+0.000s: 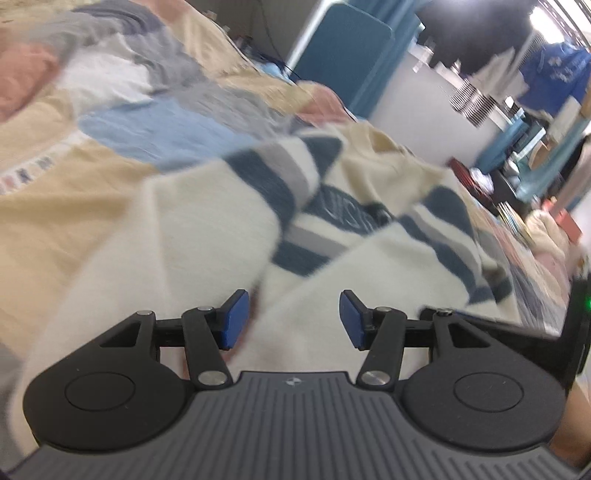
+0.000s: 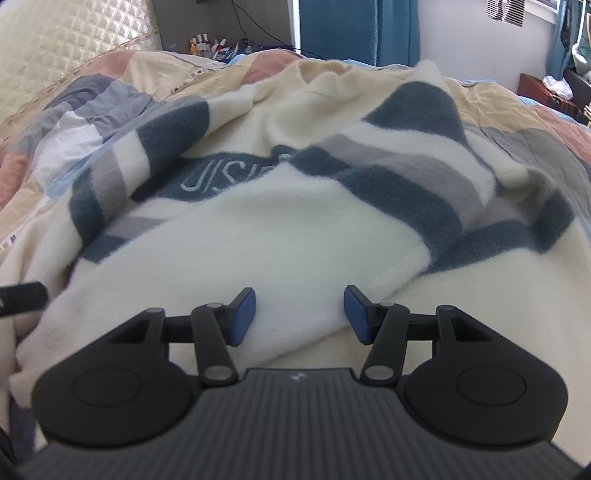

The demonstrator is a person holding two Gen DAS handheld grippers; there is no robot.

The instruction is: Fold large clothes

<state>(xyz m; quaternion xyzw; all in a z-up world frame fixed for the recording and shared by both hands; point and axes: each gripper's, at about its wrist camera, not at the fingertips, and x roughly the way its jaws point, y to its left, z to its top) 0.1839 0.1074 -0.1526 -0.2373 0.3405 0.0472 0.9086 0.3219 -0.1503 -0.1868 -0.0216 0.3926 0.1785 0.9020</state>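
Patchwork bedding [image 2: 122, 92] in beige, grey, pink and blue covers the bed and serves as the work surface; a quilted headboard [image 2: 74, 33] fills the upper left of the right wrist view. On it lies the cream sweater [image 2: 295, 229] with dark blue and grey stripes, rumpled, a folded-over panel running diagonally from the lower left toward the upper right of that frame. The right gripper [image 2: 300, 314] stands released, jaws apart, nothing between the pads; the loose cream edge of the panel lies directly ahead of and below it, centre bottom of the frame. The left gripper [image 1: 294, 319] is likewise released and empty, with the sweater [image 1: 207, 236] ahead, though this view is blurred. The relation that governs the next move, as a judgement: the panel edge lies in line with the right gripper's opening, so the right gripper looks the better placed to take it.
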